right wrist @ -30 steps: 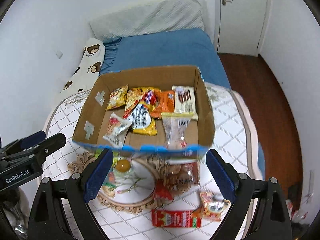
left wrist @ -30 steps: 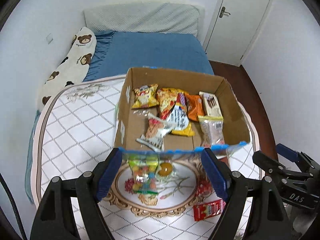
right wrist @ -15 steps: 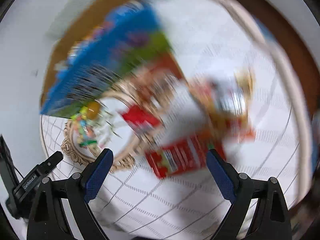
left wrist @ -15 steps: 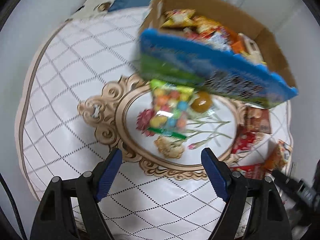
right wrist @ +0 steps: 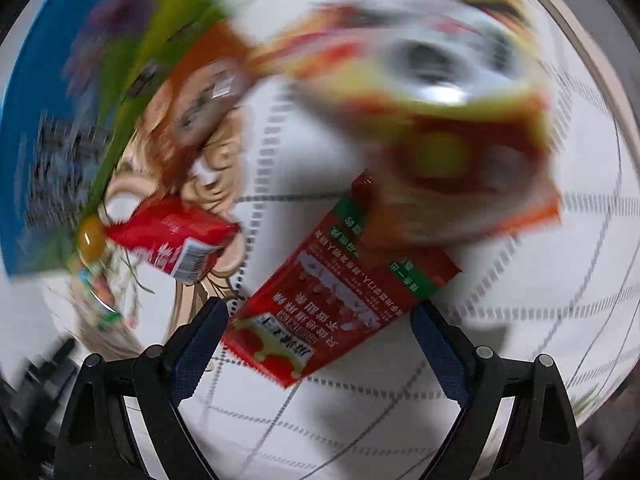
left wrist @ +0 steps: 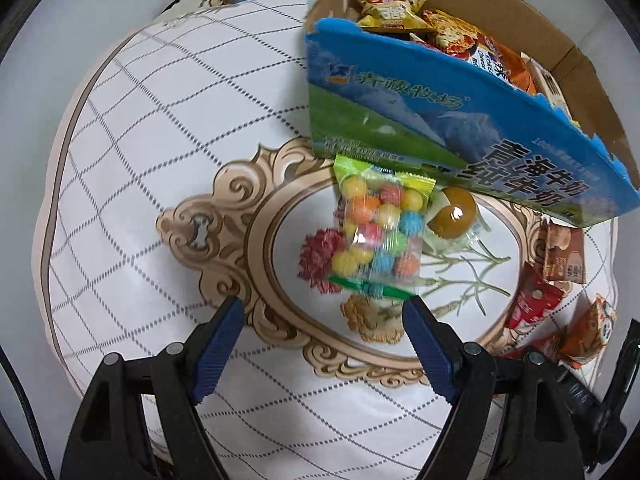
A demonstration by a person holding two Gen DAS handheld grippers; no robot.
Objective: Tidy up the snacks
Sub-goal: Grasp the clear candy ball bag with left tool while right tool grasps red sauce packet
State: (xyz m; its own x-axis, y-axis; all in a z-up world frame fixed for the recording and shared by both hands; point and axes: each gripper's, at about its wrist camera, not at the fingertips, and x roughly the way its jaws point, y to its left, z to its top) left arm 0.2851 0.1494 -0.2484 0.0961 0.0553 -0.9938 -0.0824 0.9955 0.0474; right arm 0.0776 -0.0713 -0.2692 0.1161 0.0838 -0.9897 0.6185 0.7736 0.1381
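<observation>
Round bench (left wrist: 168, 128) with box (left wrist: 440, 120); my left gripper (left wrist: 324, 316) and right gripper (right wrist: 320, 320) both spread, empty. I centre right over red packet (right wrist: 340, 292), pinch its middle.

Both the left gripper (left wrist: 323, 317) and right gripper (right wrist: 320, 318) hover with jaws spread wide, gripping nothing.

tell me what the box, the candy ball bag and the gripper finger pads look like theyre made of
Box: corrugated cardboard, raw brown inside, glossy printed blue-green outside, with ragged torn edges. Candy ball bag: thin clear plastic film; the balls show through and it glints. Left gripper finger pads: blue and ribbed, probably rubber or soft plastic, matte.
</observation>
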